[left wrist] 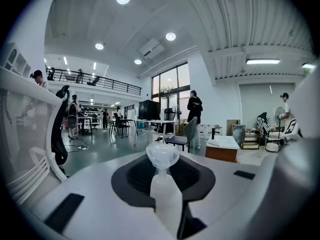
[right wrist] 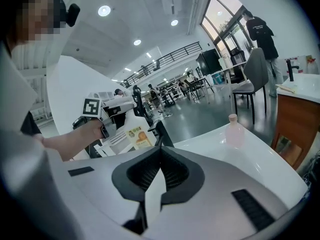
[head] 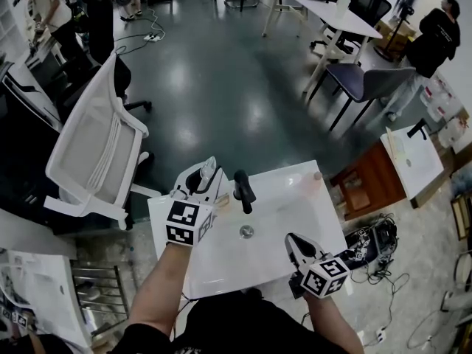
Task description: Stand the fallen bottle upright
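Closest to us are the person's two bare forearms, each ending in a hand-held gripper over a white surface with a basin in it. The right hand-held gripper is at the near right part of that surface. In its own view the two jaws are pressed together with nothing between them. We cannot tell whether its tips touch the surface.

The left hand-held gripper is at the surface's far left edge, beside a black faucet. Its jaws pinch the bottle, a white one with an orange-printed label and a clear cap. In the left gripper view the bottle rises between the pads with the cap on top. From the right gripper view it looks upright or close to it. We cannot make out whether its base rests on the surface.

A round drain sits in the middle of the basin, between the two grippers. A small pink bottle stands upright at the surface's far right corner, well apart from both. A white mesh office chair stands on the grey floor to the left of the surface.
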A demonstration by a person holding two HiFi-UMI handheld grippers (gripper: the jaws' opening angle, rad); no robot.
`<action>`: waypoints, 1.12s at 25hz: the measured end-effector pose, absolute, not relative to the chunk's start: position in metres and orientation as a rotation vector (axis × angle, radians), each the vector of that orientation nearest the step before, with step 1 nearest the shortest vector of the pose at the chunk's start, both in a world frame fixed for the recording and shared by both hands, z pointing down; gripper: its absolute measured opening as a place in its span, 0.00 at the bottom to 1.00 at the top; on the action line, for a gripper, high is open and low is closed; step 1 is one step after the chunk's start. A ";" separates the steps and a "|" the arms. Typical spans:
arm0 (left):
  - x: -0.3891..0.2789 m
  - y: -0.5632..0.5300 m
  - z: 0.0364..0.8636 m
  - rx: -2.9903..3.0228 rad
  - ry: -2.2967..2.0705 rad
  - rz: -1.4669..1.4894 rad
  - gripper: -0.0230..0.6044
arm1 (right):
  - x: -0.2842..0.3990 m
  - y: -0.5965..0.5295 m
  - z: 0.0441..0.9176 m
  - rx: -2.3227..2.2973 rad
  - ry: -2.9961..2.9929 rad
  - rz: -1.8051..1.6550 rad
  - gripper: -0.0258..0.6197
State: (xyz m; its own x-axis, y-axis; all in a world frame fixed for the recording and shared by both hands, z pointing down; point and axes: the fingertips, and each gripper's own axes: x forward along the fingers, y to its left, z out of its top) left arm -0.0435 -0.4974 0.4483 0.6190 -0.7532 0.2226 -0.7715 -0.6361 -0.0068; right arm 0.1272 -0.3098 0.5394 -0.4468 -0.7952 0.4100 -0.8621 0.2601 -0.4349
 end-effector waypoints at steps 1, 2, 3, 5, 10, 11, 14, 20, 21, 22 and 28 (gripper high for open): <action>-0.044 -0.498 0.449 2.743 -1.308 0.321 0.19 | 0.124 -0.310 0.539 1.580 -2.410 0.934 0.06; -0.046 -0.498 0.450 2.739 -1.324 0.329 0.19 | 0.122 -0.310 0.539 1.570 -2.415 0.927 0.06; -0.048 -0.498 0.451 2.733 -1.343 0.337 0.17 | 0.119 -0.310 0.538 1.560 -2.421 0.923 0.06; -0.050 -0.496 0.451 2.731 -1.369 0.345 0.17 | 0.115 -0.310 0.537 1.542 -2.432 0.917 0.06; -0.052 -0.495 0.450 2.737 -1.407 0.360 0.19 | 0.107 -0.307 0.536 1.512 -2.442 0.908 0.06; -0.053 -0.495 0.450 2.736 -1.417 0.363 0.21 | 0.105 -0.306 0.536 1.507 -2.443 0.906 0.06; -0.057 -0.493 0.449 2.733 -1.422 0.352 0.27 | 0.103 -0.301 0.535 1.494 -2.444 0.892 0.06; -0.060 -0.474 0.454 2.696 -1.449 0.367 0.32 | 0.104 -0.288 0.536 1.493 -2.451 0.888 0.06; -0.060 -0.469 0.455 2.688 -1.458 0.365 0.32 | 0.103 -0.286 0.536 1.491 -2.454 0.887 0.06; -0.061 -0.465 0.457 2.680 -1.468 0.364 0.34 | 0.102 -0.283 0.536 1.490 -2.457 0.884 0.06; -0.059 -0.431 0.464 2.657 -1.471 0.401 0.36 | 0.102 -0.262 0.530 1.477 -2.477 0.866 0.06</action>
State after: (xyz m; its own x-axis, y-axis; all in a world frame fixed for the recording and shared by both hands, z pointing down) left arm -0.0587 -0.4313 0.4640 0.5052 -0.8216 0.2640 -0.8420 -0.5363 -0.0578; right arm 0.1019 -0.2624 0.5300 -0.5125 -0.7662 0.3876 -0.8408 0.3562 -0.4077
